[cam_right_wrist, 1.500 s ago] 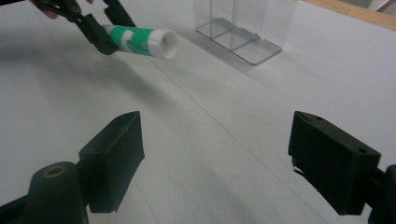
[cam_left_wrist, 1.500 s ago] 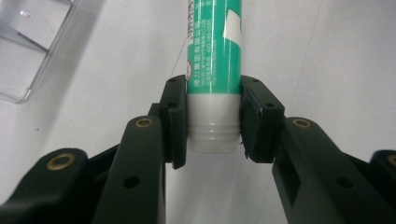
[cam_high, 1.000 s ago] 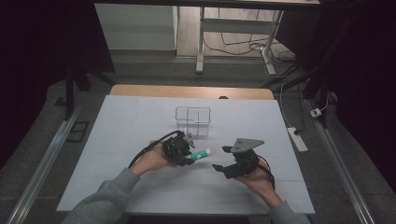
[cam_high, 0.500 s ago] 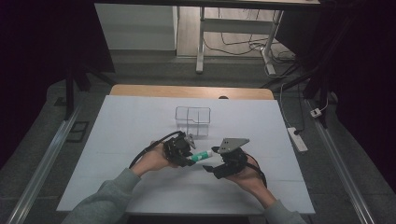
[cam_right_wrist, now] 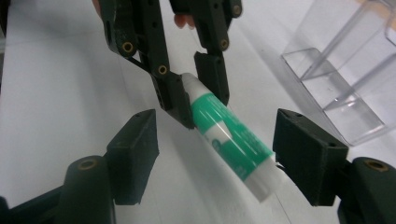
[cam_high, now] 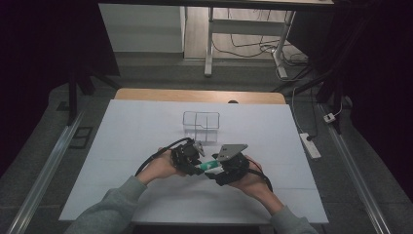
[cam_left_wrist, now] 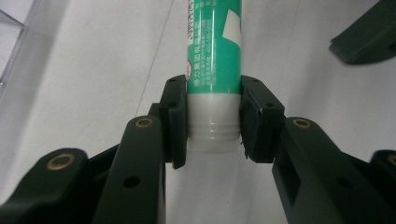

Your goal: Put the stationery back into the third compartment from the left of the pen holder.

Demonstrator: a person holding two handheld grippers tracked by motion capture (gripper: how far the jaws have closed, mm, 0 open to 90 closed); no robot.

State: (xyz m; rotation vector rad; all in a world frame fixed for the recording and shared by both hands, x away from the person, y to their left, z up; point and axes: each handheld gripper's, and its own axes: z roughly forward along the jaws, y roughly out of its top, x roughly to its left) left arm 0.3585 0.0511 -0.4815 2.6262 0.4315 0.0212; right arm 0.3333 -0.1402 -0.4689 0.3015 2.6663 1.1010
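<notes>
Tube [cam_left_wrist: 215, 51] sits clamped by its white cap in our left gripper [cam_left_wrist: 214, 122]. Our right gripper [cam_right_wrist: 219, 158] has jaws spread wide around the far end. If we release left too soon, it probably drops onto the surface [cam_high: 146, 126].

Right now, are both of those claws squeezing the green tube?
No: the left gripper clamps the green tube, while the right gripper sits open around its free end.

The right gripper [cam_high: 217, 170] has closed in around the tube [cam_high: 208, 165].
</notes>
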